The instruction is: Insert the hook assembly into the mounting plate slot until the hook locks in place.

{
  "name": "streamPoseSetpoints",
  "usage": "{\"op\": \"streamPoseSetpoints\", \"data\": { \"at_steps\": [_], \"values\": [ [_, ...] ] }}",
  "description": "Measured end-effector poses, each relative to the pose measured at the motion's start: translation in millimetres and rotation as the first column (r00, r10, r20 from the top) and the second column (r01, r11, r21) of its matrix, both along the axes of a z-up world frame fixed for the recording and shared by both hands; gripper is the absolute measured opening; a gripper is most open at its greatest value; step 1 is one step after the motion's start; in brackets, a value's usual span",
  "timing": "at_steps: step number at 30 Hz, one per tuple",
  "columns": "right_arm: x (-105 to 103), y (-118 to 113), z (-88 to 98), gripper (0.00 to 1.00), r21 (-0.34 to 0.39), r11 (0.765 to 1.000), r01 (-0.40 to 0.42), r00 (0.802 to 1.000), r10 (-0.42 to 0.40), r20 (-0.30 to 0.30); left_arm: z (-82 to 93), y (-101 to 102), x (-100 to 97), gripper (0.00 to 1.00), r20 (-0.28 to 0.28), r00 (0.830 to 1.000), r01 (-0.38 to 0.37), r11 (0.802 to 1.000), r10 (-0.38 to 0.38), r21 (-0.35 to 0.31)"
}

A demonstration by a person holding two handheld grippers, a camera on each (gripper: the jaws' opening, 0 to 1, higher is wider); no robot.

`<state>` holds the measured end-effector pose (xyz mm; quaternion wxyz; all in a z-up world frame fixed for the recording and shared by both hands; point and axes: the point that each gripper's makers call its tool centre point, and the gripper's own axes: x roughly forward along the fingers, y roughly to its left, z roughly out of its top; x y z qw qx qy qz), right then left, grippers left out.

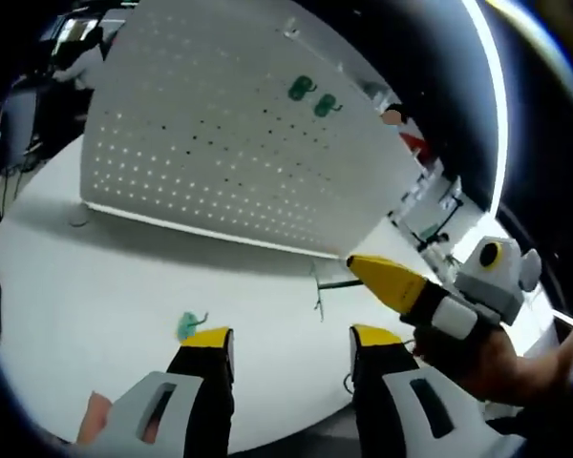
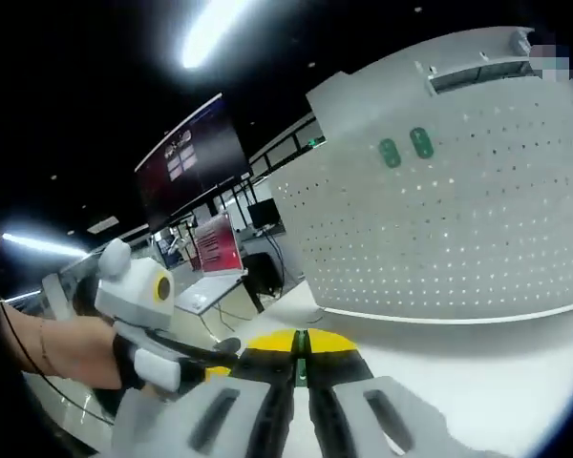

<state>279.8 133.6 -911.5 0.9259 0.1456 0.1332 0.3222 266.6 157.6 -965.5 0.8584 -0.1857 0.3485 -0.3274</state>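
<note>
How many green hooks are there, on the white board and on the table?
On the board: 2 green hooks
On the table: 1 green hook
In the right gripper: something thin and green, too little showing to count
Total: 3

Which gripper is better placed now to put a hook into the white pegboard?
Probably the right gripper: its jaws look shut on a thin green piece, near the pegboard. The left gripper is open and empty; a loose green hook lies on the table beyond it.
</note>
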Motion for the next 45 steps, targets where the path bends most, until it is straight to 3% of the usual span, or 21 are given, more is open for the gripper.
{"op": "streamPoseSetpoints", "data": {
  "at_steps": [4,9,13,17,27,29,35,37,39,43,45],
  "values": [
    [-5.1,5.8,-1.2,0.0,0.018,1.0,-0.019,1.0,0.019,-0.014,2.8,-4.6,-1.9,0.37,-0.005,1.0,-0.01,0.999,0.009,-0.033],
    [-12.0,11.4,4.3,0.0,0.038,0.999,-0.026,1.0,0.026,-0.002,7.6,-5.8,-2.5,0.19,-0.009,1.0,-0.014,0.997,0.014,-0.081],
    [-14.7,16.3,8.0,0.0,0.041,0.999,-0.036,0.999,0.035,0.019,5.9,-7.9,-5.1,0.14,-0.042,0.999,-0.022,0.993,0.017,-0.119],
    [-16.6,18.3,9.9,0.0,0.037,0.998,-0.04,0.999,0.039,0.029,11.3,-12.3,-8.3,0.05,-0.033,0.999,-0.017,0.988,0.012,-0.155],
    [-21.5,16.3,18.6,0.0,0.031,0.999,-0.019,0.998,0.017,0.067,20.3,-15.2,-10.0,0.02,-0.01,1.0,-0.019,0.981,0.017,-0.195],
    [-20.8,14.5,25.9,0.0,-0.006,1.0,-0.002,0.991,0.003,0.131,24.9,-17.7,-9.3,0.02,-0.006,1.0,-0.021,0.975,0.021,-0.219],
    [-17.7,18.6,34.1,0.01,-0.017,1.0,-0.015,0.991,0.017,0.132,34.6,-15.4,-7.3,0.01,0.023,1.0,0.006,0.972,0.0,-0.233],
    [-15.5,18.3,39.4,0.08,-0.012,1.0,-0.014,0.99,0.015,0.142,37.0,-11.7,-4.0,0.01,0.033,0.999,-0.002,0.975,0.01,-0.222],
    [-15.7,22.1,46.0,0.14,0.019,0.998,-0.053,0.991,0.05,0.127,38.9,-3.4,2.0,0.01,0.062,0.998,-0.021,0.983,0.033,-0.184],
    [-18.3,23.5,49.3,0.15,0.055,0.994,-0.096,0.992,0.09,0.093,47.5,7.7,9.7,0.01,0.129,0.99,-0.034,0.989,0.053,-0.146],
    [-17.4,22.8,46.5,0.15,0.061,0.994,-0.093,0.994,0.089,0.069,53.9,10.8,13.0,0.01,0.195,0.98,-0.027,0.993,0.049,-0.114]
  ]
}}
